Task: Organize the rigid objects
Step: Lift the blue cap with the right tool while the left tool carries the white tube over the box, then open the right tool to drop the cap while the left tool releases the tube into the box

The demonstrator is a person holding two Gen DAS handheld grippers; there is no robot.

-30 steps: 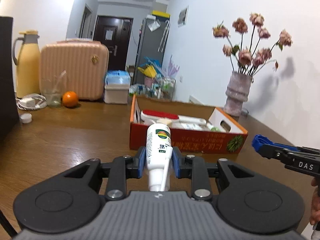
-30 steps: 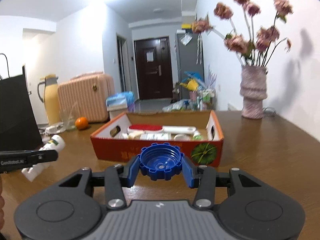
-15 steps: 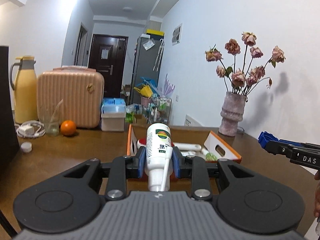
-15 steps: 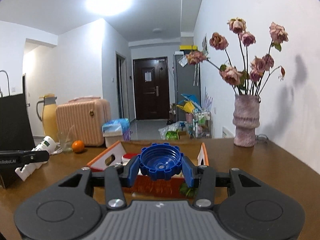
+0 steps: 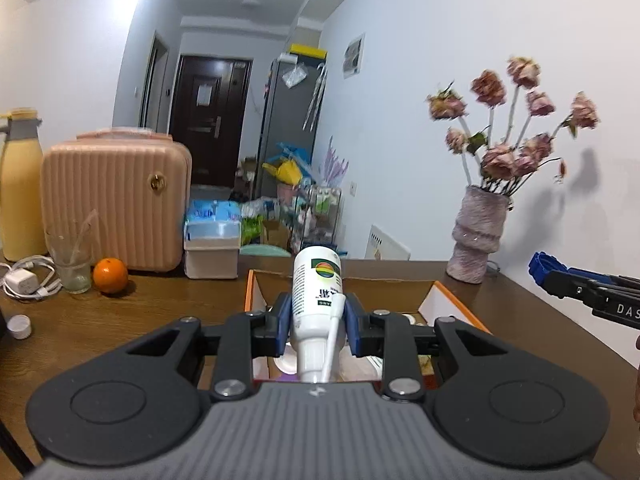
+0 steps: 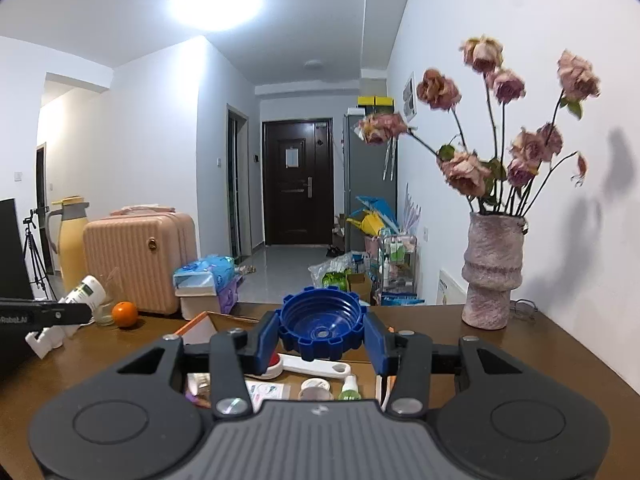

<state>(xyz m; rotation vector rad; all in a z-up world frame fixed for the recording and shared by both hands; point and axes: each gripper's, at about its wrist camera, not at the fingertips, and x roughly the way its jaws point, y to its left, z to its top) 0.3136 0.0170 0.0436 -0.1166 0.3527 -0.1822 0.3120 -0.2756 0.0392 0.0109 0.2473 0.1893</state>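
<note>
My left gripper point(image 5: 317, 320) is shut on a white bottle point(image 5: 316, 300) with a green label, held above the near left part of the orange cardboard box point(image 5: 456, 304). My right gripper point(image 6: 321, 334) is shut on a blue ribbed cap point(image 6: 320, 326), held over the same box point(image 6: 196, 326). Inside the box lie a white brush with a red head point(image 6: 316, 366), a small green bottle point(image 6: 349, 386) and other small items. The left gripper and its bottle point(image 6: 86, 290) show at the left of the right wrist view. The right gripper's blue tips point(image 5: 546, 270) show at the right of the left wrist view.
On the wooden table point(image 5: 120, 320) stand a pink suitcase point(image 5: 116, 204), a yellow thermos point(image 5: 20, 196), a glass point(image 5: 74, 264), an orange point(image 5: 110, 276), a white charger point(image 5: 24, 280), a tissue box point(image 5: 212, 248) and a vase of dried roses point(image 6: 492, 272) near the right wall.
Both grippers have risen and moved forward over the box, each still holding its object. The box now lies below and close under them.
</note>
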